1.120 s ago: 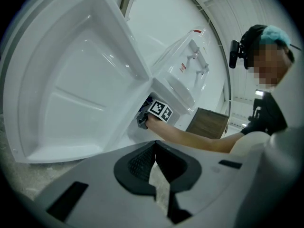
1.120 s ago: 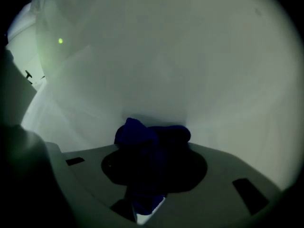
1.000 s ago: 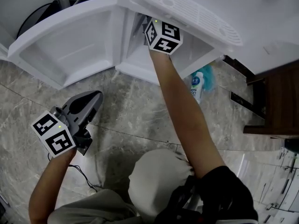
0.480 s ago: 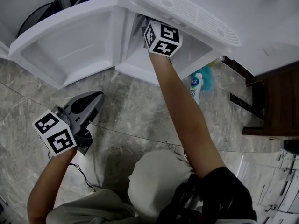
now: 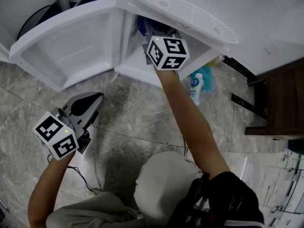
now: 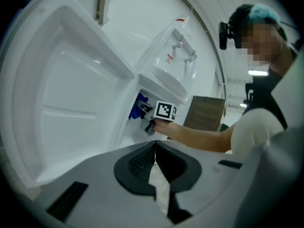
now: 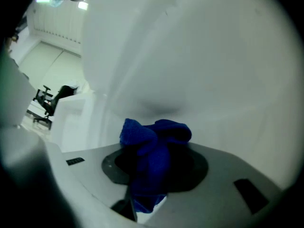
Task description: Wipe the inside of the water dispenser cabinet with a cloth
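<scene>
Blue cloth [image 7: 142, 132] sat bunched in a thick wad right between the pads of the right tongs [image 7: 154, 175], and those jaws were pinching it about half-closed, as far as the wad would let them. In the right gripper view the folds spilled up past the tips at the middle of the frame, with a white inner wall of the water dispenser cabinet [image 5: 135, 70] close behind. My read was that the cloth led so that it met the wall before the hard tips did. Whether it was touching the wall I couldn't tell.

In the head view the wad showed as a blue scrap at upper centre, just inside the cabinet mouth, with the marker cube hanging right below it. The cabinet door [image 5: 66, 46] stood flung wide at upper left, presumably to give that arm room.

The left tongs [image 6: 155, 163] waited at lower left, pressed fully together on nothing, well apart from the cloth. They looked parked to stay out of the way.

On the marble floor [image 5: 133, 118] a spray bottle [image 5: 194, 88] lay just right of the cabinet. It seemed kept handy.
</scene>
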{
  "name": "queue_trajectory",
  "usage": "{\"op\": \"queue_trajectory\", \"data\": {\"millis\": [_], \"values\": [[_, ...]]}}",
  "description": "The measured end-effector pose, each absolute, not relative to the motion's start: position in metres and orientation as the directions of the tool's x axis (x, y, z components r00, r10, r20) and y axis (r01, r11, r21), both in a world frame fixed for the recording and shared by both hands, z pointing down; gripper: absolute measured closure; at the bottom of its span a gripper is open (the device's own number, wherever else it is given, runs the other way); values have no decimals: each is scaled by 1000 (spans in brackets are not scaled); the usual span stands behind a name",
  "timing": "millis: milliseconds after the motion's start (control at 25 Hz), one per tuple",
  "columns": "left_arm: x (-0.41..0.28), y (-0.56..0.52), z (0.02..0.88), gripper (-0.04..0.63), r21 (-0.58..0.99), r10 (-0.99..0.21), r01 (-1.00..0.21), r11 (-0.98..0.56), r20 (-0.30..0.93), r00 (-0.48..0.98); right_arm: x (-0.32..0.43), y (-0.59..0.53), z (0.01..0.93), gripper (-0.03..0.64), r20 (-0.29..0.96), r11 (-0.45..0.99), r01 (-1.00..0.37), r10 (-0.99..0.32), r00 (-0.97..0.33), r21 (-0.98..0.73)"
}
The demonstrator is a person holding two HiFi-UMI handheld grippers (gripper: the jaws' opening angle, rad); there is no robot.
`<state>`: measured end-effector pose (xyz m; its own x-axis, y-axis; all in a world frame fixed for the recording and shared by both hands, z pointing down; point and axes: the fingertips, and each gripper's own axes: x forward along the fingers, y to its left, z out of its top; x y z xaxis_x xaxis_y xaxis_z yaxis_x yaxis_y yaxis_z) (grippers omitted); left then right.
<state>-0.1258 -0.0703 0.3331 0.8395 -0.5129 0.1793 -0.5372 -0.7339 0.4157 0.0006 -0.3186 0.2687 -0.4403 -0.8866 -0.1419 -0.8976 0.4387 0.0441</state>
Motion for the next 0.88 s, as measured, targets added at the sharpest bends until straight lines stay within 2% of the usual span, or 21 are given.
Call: {"op": "queue_trajectory", "data": {"millis": [120,240,320,400,480,560,760,880], "values": [[-115,-67,325,584,206,-509,-543,-814,198,838,-7,-269,273,497,-82,569,-822,-820,-567,3],[-107,-69,319,571,31,-540,-557,-830,206,816,-13,-216,271,497,-33,675,-727,-735,-677,-123],[-95,-72,316,423,-78,-545,-541,-838,194,816,-20,-182,271,497,9,732,-647,-661,-751,-215],[-79,-70,309,320,-221,-524,-485,-846,180,832,-24,-150,273,497,50,761,-568,-585,-810,-313],[-64,-65,301,306,-376,-502,-416,-828,168,848,-28,-123,277,497,90,784,-481,-488,-868,-392],[-50,-58,299,264,-466,-475,-358,-809,160,865,-28,-103,278,497,121,802,-386,-374,-919,-455],[-23,-29,301,255,-556,-397,-234,-797,191,898,-37,-63,283,497,99,783,-175,-144,-985,-597],[-15,-25,305,255,-560,-381,-210,-802,208,901,-44,-50,292,497,110,767,-125,-72,-991,-629]]}}
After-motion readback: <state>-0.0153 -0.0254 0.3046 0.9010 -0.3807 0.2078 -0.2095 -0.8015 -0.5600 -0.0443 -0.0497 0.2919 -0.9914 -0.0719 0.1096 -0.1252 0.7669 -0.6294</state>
